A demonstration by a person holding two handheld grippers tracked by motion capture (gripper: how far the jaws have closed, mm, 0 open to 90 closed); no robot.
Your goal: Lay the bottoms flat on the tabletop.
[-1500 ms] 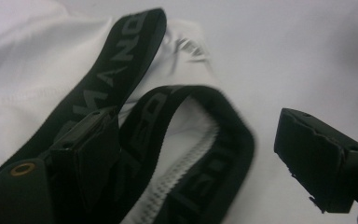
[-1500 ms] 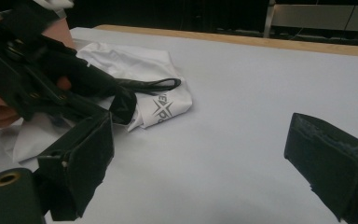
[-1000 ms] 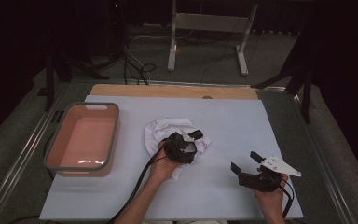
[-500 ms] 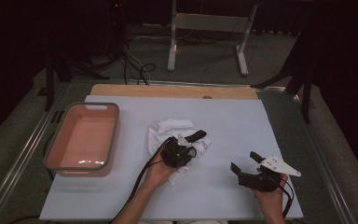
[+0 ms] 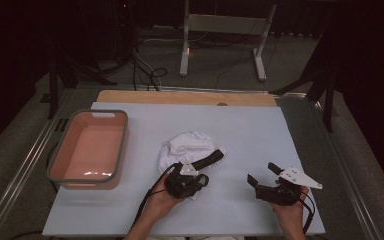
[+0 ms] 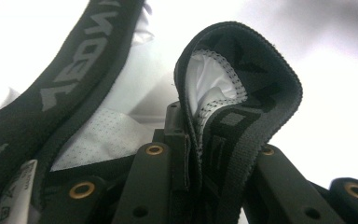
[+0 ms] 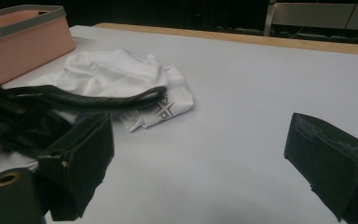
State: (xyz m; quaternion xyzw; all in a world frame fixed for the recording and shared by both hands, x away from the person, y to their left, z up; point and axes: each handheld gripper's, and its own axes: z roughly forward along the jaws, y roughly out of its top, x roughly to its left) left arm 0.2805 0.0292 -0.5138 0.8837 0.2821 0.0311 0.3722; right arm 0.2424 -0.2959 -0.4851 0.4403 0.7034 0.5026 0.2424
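A: What are the left tongs [image 5: 200, 167] doing?

B: I'm gripping the black elastic waistband [image 6: 242, 121] of the white crumpled fabric underwear [image 5: 187, 147]. The jaws have just been closing, and in the left gripper view the band is folded and pinched between them. The garment is lying near the middle of the pale blue table [image 5: 260, 135], with the band stretching out toward the right.

A: And the right tongs [image 5: 262, 175]?

B: I'm holding them released, jaws standing wide apart with nothing between them, low over the table and well apart from the garment.

A: How far along are you judging this to be?

B: Early, I'd say. One end of the waistband is taken, but the cloth is still bunched in a heap. What I'm reading as left: taking a second hold with the right tongs, spreading it out, and likely folding or stowing it.

A: Anything in the bin?

B: The salmon-pink rectangular plastic tub with a grey rim [image 5: 87, 150] is sitting at the left of the table, and I'm seeing nothing inside it
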